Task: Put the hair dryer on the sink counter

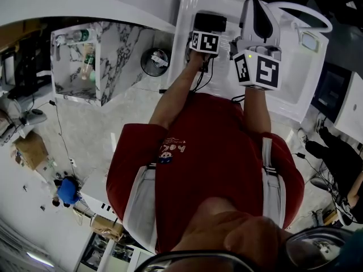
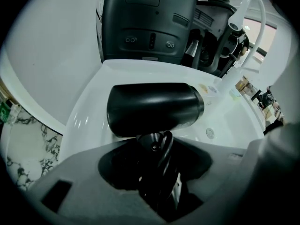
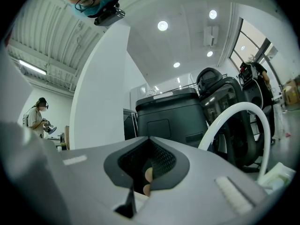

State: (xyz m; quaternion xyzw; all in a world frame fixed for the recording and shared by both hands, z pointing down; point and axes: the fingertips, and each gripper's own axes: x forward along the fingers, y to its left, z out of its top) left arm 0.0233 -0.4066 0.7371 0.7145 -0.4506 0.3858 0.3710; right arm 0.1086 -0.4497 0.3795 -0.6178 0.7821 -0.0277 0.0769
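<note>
Sink (image 1: 303, 92), white. Hair dryer (image 2: 152, 108) hung over the sink's basin, handle clamped in the left gripper (image 2: 157, 161). Right gripper (image 3: 149, 142), above the sink, had its jaws together and empty. Placing was judged in hand; the next move called for the sink's flat rim.

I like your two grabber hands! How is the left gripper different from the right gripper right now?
The left gripper clamps the black hair dryer by its handle; the right gripper holds nothing, jaws together. The left gripper tilts down over the white sink basin; the right gripper points level across the room. Both have grey bodies.
</note>
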